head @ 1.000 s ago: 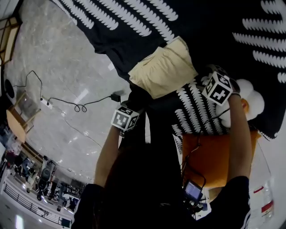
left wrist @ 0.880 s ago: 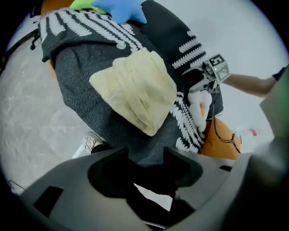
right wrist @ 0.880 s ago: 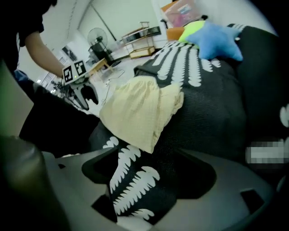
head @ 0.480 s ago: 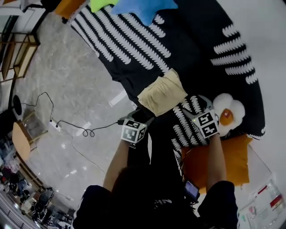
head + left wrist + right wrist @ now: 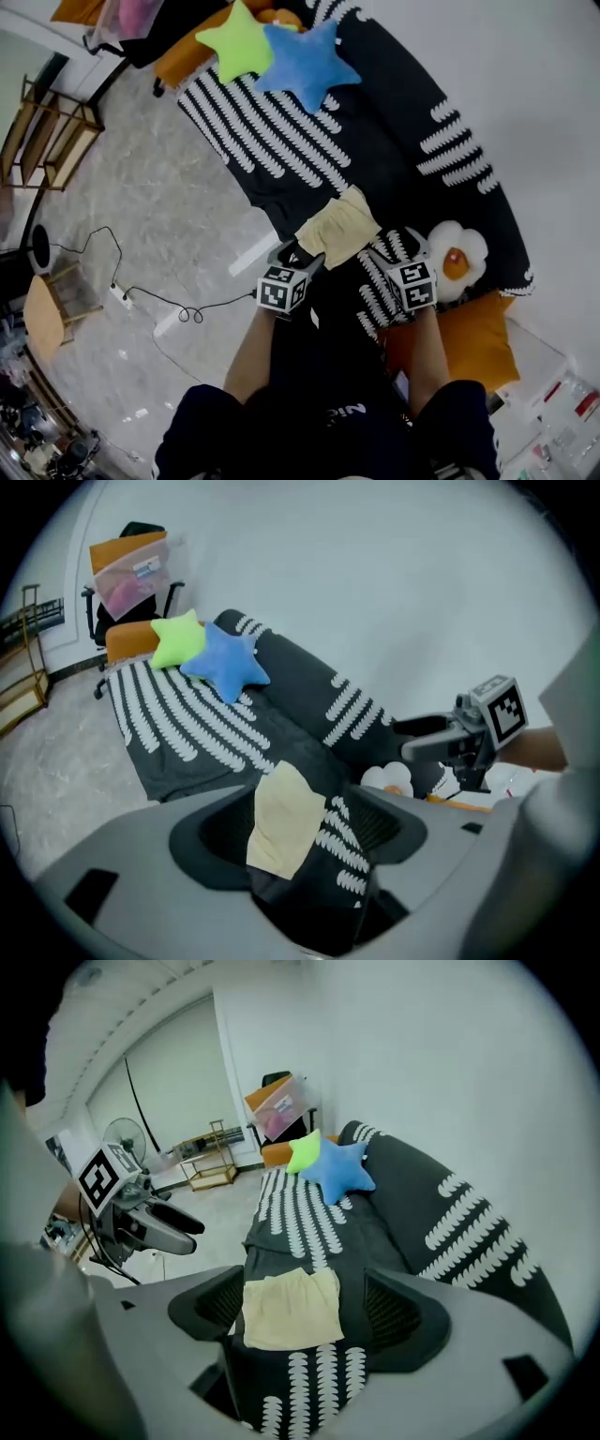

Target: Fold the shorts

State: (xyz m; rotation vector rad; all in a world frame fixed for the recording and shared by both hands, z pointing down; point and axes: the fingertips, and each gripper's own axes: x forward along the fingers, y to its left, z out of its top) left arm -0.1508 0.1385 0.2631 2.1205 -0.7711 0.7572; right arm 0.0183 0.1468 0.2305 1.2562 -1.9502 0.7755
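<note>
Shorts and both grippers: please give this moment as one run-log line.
shorts: folded, lying on sofa | left gripper: open, jaws just opening, empty | right gripper: open, jaws just opening, empty

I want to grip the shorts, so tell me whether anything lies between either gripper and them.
Nothing visible does. The folded shorts lie in the open on the striped sofa cover, with only air between them and the left gripper and the right gripper. Both pairs of jaws have just been opening and hold nothing.
</note>
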